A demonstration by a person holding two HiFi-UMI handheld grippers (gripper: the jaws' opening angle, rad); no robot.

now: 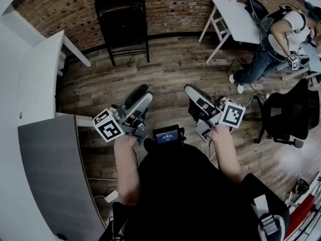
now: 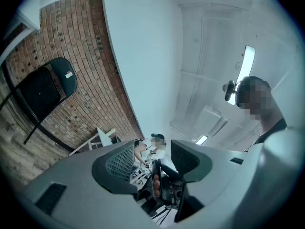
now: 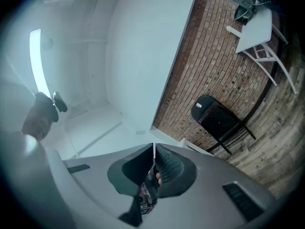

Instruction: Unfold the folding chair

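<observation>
Left gripper [image 1: 139,95] is held out in front of the person's body, its jaws standing apart with nothing between them. Right gripper [image 1: 193,91] is just to the right of it, jaws pressed together and holding nothing. Both aim toward the far wall and touch nothing.

The folding chair [image 1: 122,19], black, stands at the far side of the room against the brick wall [image 1: 175,4], a little left of centre. It is well apart from both grippers, with bare wooden floor [image 1: 170,69] in between. In the right gripper view it looks flat, the seat tucked up against the back, so I judge it still folded.

On that reading, none of the task is done yet. What is left is the whole job: walk up to the chair, steady the back with one gripper, take the seat with the other, and swing it down until the legs spread. The right gripper would need to open first.

At the far right are a white table [image 1: 235,19] and a second person [image 1: 273,44] bending over. An office chair [image 1: 291,112] is nearer on the right.
</observation>
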